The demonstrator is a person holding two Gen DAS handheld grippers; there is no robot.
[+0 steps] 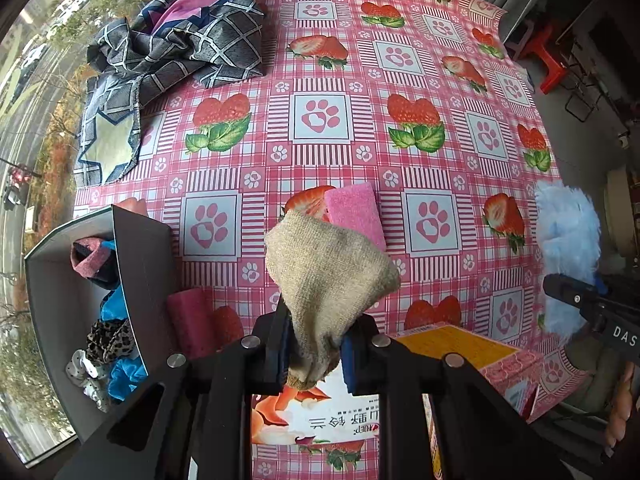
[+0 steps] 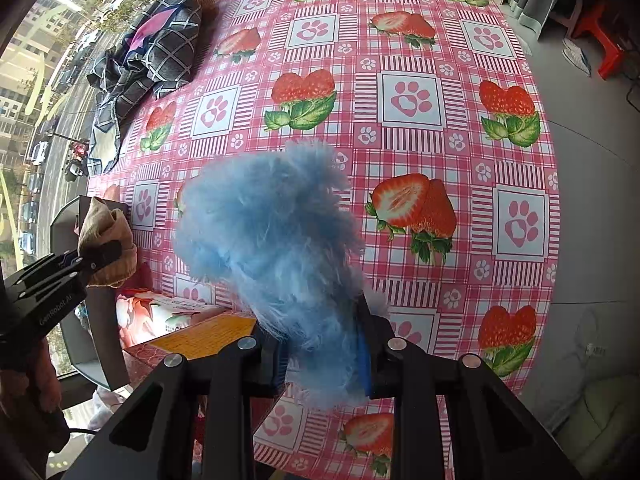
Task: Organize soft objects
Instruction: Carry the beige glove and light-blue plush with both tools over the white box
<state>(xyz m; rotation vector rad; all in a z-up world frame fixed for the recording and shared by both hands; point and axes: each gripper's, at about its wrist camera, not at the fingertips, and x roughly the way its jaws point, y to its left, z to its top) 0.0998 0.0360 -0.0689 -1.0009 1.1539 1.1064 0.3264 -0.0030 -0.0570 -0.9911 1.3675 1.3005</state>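
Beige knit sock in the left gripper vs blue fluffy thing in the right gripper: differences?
Colour: the beige knit sock is tan; the blue fluffy item is light blue.
Texture: the sock is a flat, tight knit; the fluffy item is long, shaggy pile.
Bulk: the fluffy item looks puffier.
Shared: both are soft, each clamped off the table, sock in the left gripper, fluffy item in the right gripper.
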